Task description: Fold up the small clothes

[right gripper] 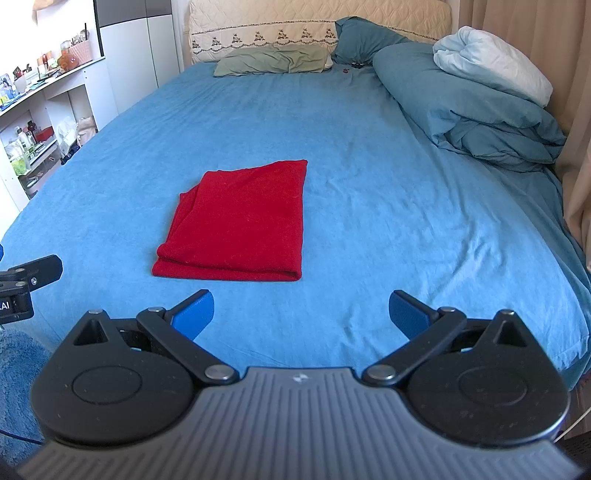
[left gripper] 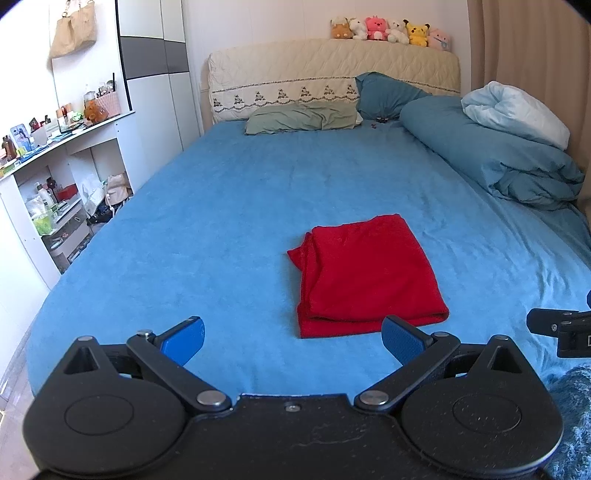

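Note:
A red garment (left gripper: 365, 277) lies folded into a neat rectangle on the blue bed sheet (left gripper: 221, 206); it also shows in the right wrist view (right gripper: 240, 225). My left gripper (left gripper: 293, 338) is open and empty, hovering near the bed's front edge, just in front and left of the garment. My right gripper (right gripper: 301, 312) is open and empty, in front and to the right of the garment. Neither touches the cloth. Part of the right gripper shows at the left view's right edge (left gripper: 561, 328).
Pillows (left gripper: 303, 116) and a rolled blue duvet (left gripper: 491, 155) lie at the bed's head and right side. Plush toys (left gripper: 391, 31) sit on the headboard. White shelves with clutter (left gripper: 55, 177) stand left of the bed. A curtain (right gripper: 535, 44) hangs right.

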`<state>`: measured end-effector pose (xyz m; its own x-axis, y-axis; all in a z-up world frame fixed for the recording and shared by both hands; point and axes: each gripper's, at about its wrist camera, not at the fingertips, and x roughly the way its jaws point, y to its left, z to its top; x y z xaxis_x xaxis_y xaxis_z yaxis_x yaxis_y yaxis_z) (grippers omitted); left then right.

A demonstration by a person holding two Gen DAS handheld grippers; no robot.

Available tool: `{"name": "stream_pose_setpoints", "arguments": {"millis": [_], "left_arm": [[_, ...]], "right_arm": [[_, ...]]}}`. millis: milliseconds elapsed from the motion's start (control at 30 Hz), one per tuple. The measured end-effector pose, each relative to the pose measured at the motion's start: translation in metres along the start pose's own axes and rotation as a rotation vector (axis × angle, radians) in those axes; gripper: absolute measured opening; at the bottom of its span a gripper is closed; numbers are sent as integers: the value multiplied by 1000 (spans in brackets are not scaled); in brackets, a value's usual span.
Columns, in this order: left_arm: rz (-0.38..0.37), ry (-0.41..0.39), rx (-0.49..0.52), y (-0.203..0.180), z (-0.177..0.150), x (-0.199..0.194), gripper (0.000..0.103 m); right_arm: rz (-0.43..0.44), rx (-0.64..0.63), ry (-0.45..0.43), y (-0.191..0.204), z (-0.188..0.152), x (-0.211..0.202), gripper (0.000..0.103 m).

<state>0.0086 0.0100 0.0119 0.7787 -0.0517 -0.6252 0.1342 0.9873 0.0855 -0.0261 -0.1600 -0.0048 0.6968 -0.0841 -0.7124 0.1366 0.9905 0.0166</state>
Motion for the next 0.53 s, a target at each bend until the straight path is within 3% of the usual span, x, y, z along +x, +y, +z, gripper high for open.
{"name": "stream_pose_setpoints", "arguments": {"millis": [533], "left_arm": [[-2, 17, -17, 3, -1, 10, 103]], "right_arm": [[-1, 3, 11, 3, 4, 3, 103]]}}
